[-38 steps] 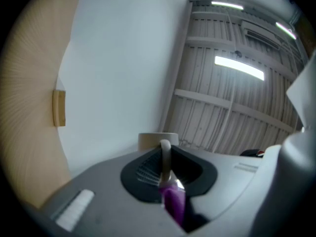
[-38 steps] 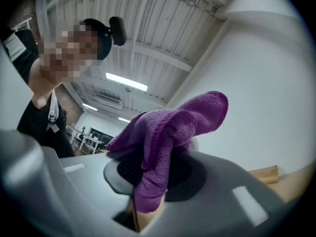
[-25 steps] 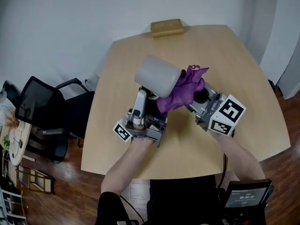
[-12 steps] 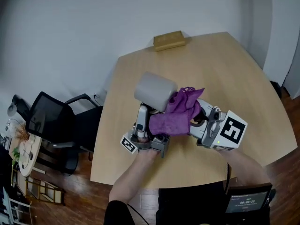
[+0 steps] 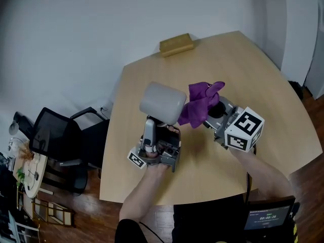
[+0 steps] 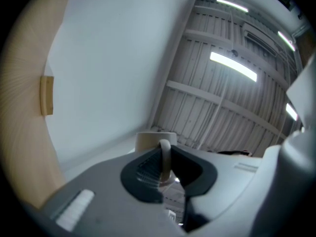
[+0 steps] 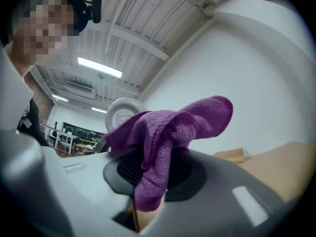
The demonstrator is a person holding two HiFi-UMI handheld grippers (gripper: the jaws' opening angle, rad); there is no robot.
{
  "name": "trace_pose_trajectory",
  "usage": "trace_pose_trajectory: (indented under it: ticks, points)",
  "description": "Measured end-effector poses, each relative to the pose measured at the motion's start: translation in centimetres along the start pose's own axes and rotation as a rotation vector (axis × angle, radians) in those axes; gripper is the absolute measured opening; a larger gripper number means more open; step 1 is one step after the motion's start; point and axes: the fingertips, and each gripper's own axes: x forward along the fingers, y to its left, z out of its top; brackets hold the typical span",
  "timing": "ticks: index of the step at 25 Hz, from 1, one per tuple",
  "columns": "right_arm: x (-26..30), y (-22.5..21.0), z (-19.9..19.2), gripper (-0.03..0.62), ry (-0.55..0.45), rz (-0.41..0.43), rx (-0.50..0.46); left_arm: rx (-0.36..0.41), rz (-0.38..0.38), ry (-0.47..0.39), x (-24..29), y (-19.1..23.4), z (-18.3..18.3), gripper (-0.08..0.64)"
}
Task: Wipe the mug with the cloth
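Tabletop [image 5: 243, 75] scene: mug [image 5: 163, 102] raised for wiping.
Left gripper [image 5: 160, 126] pinches the handle [image 6: 164, 153]; right gripper [image 7: 148, 186] clamps purple cloth [image 5: 201, 103]; advisable: steady mug, press cloth flat.

From the head view, the mug [image 5: 163, 103] hides the left hand-held gripper [image 6: 165, 169] at its jaw tips; the cloth [image 5: 201, 103] covers the right hand-held gripper [image 5: 208, 113] likewise. The screen [image 5: 267, 216] digits are too small to read.
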Motion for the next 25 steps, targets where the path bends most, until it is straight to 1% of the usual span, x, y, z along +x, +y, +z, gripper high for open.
trace_pose_trajectory:
  ticks: [1,2,3,5,7,8,10,12,14,17,18,19,20,23,24,25]
  points:
    - [-0.2,0.1,0.3,0.081,-0.018,0.012,0.007,0.006,-0.001,-0.009,-0.1,-0.1,0.3,0.063]
    - [-0.4,0.7,1.0,0.081,-0.050,0.047,0.000,0.011,-0.002,-0.022,-0.3,-0.1,0.7,0.063]
    - [-0.5,1.9,1.9,0.081,-0.090,0.100,-0.024,0.014,-0.002,-0.037,-0.4,-0.1,1.1,0.063]
    - [-0.9,5.5,3.6,0.081,-0.155,0.234,-0.109,0.017,-0.003,-0.062,-0.6,-0.2,1.6,0.063]
    - [-0.9,9.2,3.9,0.081,-0.157,0.343,-0.166,0.014,-0.008,-0.064,-0.6,-0.3,1.5,0.063]
    - [-0.7,10.3,3.7,0.081,-0.143,0.370,-0.170,0.010,-0.013,-0.054,-0.5,-0.4,1.2,0.063]
    - [-0.2,10.4,3.2,0.081,-0.129,0.365,-0.168,-0.008,-0.029,-0.031,-0.1,-0.7,0.5,0.063]
    - [0.1,8.7,2.7,0.081,-0.124,0.318,-0.171,-0.022,-0.044,-0.015,0.1,-0.9,0.1,0.063]
    - [0.5,6.2,1.9,0.081,-0.088,0.240,-0.127,-0.022,-0.046,-0.003,0.1,-0.9,0.1,0.063]
    - [0.7,2.6,0.5,0.081,-0.021,0.099,-0.046,-0.015,-0.041,0.000,0.0,-0.7,0.3,0.063]
    - [0.5,1.9,0.5,0.081,-0.020,0.077,-0.033,-0.010,-0.043,-0.002,0.0,-0.8,0.4,0.063]
    - [0.2,1.8,0.9,0.081,-0.040,0.083,-0.032,-0.003,-0.046,-0.007,-0.1,-0.9,0.6,0.063]
    - [-0.2,2.4,1.8,0.081,-0.078,0.117,-0.045,0.004,-0.048,-0.014,-0.2,-0.9,0.8,0.063]
    - [-1.5,7.5,5.4,0.081,-0.209,0.300,-0.145,0.022,-0.038,-0.026,-0.3,-0.9,1.3,0.063]
    - [-1.8,9.2,6.1,0.081,-0.227,0.347,-0.177,0.024,-0.032,-0.017,-0.3,-0.7,1.1,0.063]
    - [-1.9,10.4,6.2,0.081,-0.231,0.375,-0.197,0.022,-0.028,-0.003,-0.3,-0.6,0.7,0.063]
